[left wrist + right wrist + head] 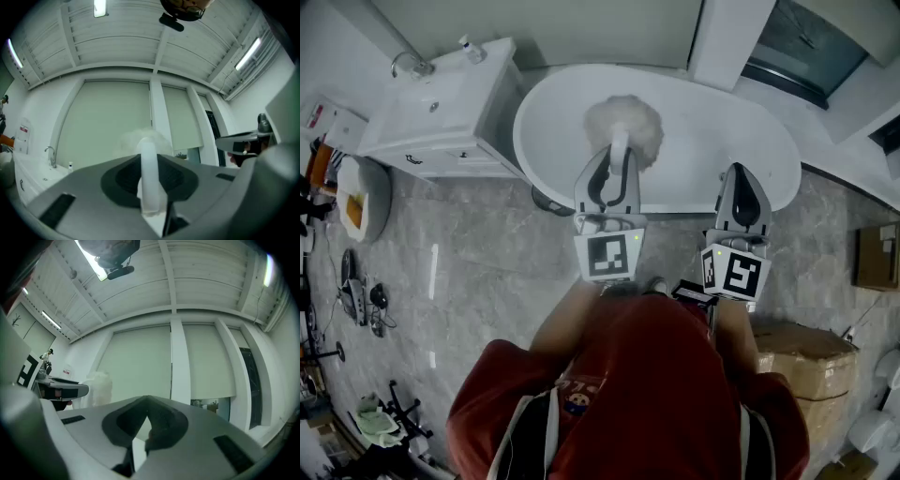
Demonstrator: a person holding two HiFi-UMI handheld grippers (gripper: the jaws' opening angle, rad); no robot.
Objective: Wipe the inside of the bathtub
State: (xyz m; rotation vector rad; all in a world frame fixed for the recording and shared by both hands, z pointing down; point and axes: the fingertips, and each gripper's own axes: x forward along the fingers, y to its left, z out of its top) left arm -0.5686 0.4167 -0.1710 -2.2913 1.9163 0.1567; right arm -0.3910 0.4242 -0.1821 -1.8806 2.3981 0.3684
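The white oval bathtub lies ahead of me on the grey marble floor. My left gripper is shut on the white handle of a fluffy white duster, whose head hangs over the tub's inside near its left half. In the left gripper view the handle stands up between the jaws and the blurry head shows behind it. My right gripper is held at the tub's near rim, right of the duster, shut with nothing in it. From the right gripper view the duster appears at the left.
A white vanity with a tap stands left of the tub. Cardboard boxes sit on the floor at my right. Loose clutter and cables lie along the left edge, and a round bin stands near the vanity.
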